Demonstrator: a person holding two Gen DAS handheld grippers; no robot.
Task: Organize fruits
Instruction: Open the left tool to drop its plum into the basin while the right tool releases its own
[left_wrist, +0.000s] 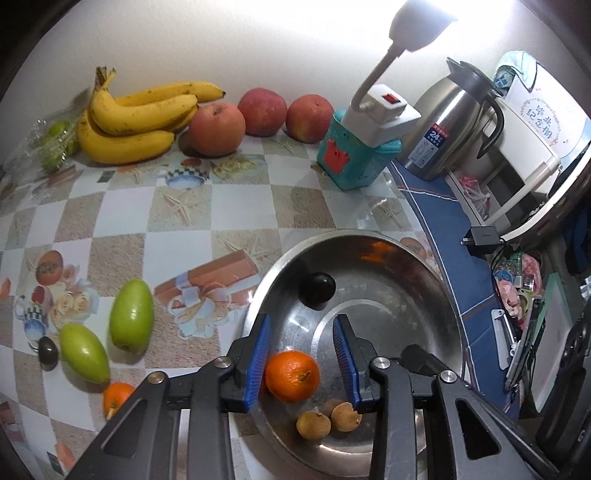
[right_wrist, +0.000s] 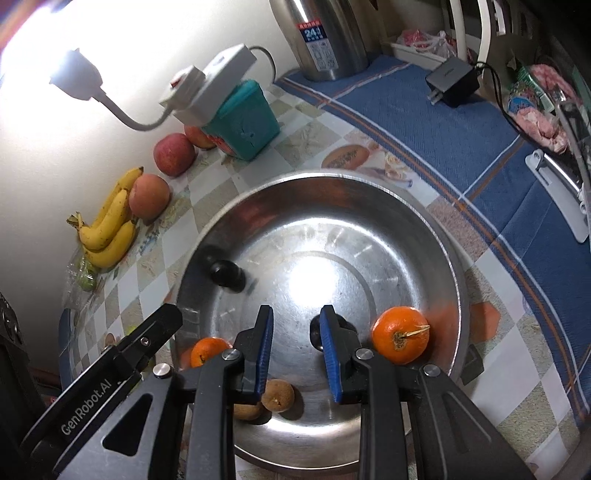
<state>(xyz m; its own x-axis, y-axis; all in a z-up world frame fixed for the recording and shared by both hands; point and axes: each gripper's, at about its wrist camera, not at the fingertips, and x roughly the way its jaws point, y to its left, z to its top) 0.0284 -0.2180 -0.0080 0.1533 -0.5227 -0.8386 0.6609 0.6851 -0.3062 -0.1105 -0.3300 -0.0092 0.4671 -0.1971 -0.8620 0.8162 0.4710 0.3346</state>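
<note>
Left claw (left_wrist: 301, 360), slightly parted, straddles without gripping a small orange tangerine (left_wrist: 292, 376) resting in the round steel basin (left_wrist: 424, 266) on the counter, presumably just deposited; right claw (right_wrist: 297, 350), empty and near-closed, hovers above.

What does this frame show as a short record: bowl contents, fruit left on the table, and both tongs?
bowl: two oranges, two small brown fruits, a dark fruit
table: bananas, three apples, two green fruits, small orange
left tongs: open around one orange in the bowl
right tongs: shut, empty, over the bowl
</note>
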